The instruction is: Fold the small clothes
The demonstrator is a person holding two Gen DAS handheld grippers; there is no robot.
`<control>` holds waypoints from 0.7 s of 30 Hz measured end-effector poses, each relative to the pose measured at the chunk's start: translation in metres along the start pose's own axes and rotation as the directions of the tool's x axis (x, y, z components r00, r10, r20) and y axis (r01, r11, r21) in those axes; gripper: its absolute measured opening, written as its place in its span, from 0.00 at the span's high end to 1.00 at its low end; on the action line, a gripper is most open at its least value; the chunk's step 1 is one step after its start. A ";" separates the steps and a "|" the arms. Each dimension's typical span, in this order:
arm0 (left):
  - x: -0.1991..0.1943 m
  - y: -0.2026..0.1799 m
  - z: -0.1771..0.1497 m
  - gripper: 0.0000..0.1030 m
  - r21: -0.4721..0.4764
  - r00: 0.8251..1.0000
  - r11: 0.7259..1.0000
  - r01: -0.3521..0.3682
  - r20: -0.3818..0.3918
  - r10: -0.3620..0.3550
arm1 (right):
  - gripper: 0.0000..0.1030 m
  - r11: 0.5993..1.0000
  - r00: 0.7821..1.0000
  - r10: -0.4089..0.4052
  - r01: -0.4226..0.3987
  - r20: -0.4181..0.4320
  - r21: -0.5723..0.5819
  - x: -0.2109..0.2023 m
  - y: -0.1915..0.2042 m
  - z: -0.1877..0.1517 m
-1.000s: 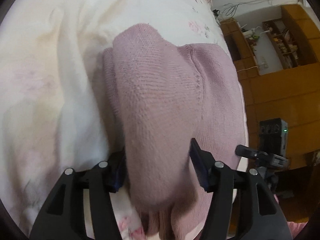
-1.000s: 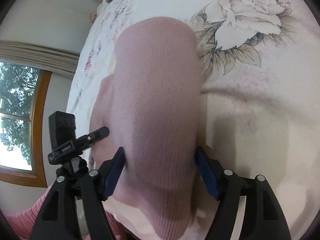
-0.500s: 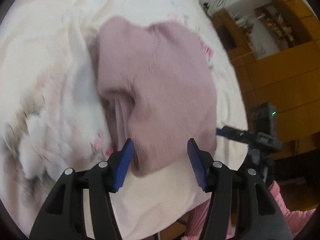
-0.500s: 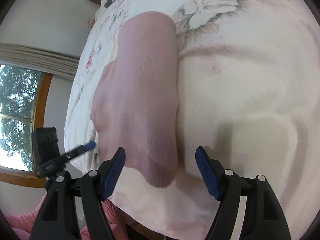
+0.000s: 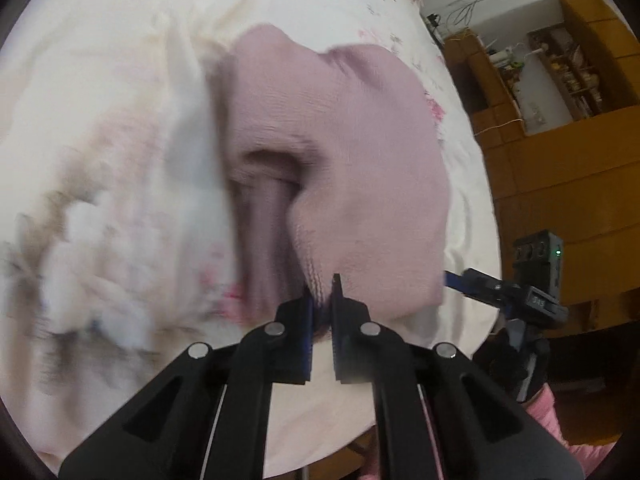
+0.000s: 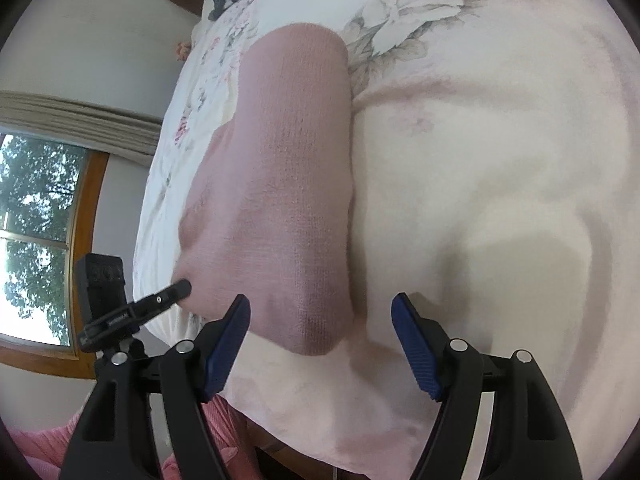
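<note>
One pink knit garment (image 5: 352,152) on floral bedding (image 6: 500,160), pinched by left gripper (image 5: 322,300); right gripper (image 6: 320,320) spread wide, window (image 6: 36,240) beyond.

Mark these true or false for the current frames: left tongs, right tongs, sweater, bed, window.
1. The left tongs are shut on the pink sweater's near edge. True.
2. The right tongs are clamped on the sweater. False: they stand open, and the sweater end lies just ahead of them, ungripped.
3. The sweater lies on a floral bedspread. True.
4. The sweater hangs in the air off the bed. False: it rests on the bed.
5. A window with trees outside shows in the right wrist view. True.
</note>
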State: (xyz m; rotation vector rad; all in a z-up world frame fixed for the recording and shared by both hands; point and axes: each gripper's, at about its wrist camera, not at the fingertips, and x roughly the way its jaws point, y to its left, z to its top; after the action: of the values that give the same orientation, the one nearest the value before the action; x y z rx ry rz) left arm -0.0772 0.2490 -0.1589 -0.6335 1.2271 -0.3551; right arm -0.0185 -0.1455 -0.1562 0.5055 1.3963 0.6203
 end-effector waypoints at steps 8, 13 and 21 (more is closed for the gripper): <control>0.038 0.008 -0.001 0.94 -0.031 0.997 0.999 0.008 -0.082 -0.010 | 0.43 0.999 0.996 -0.047 0.047 -0.076 -0.013 0.032 0.002 -0.004; 0.045 0.009 0.000 0.90 -0.033 0.995 0.999 0.011 -0.096 -0.014 | 0.71 1.000 0.994 -0.032 0.031 -0.100 -0.002 0.035 -0.002 -0.003; 0.049 0.007 -0.006 0.90 -0.019 0.996 1.000 0.006 -0.088 -0.008 | 0.76 0.987 0.980 -0.148 0.138 -0.133 -0.079 0.044 0.012 -0.003</control>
State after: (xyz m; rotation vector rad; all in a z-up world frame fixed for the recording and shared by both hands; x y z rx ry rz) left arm -0.0681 0.2248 -0.2019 -0.6440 1.3143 -0.3810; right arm -0.0202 -0.1069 -0.1811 0.3074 1.5227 0.5937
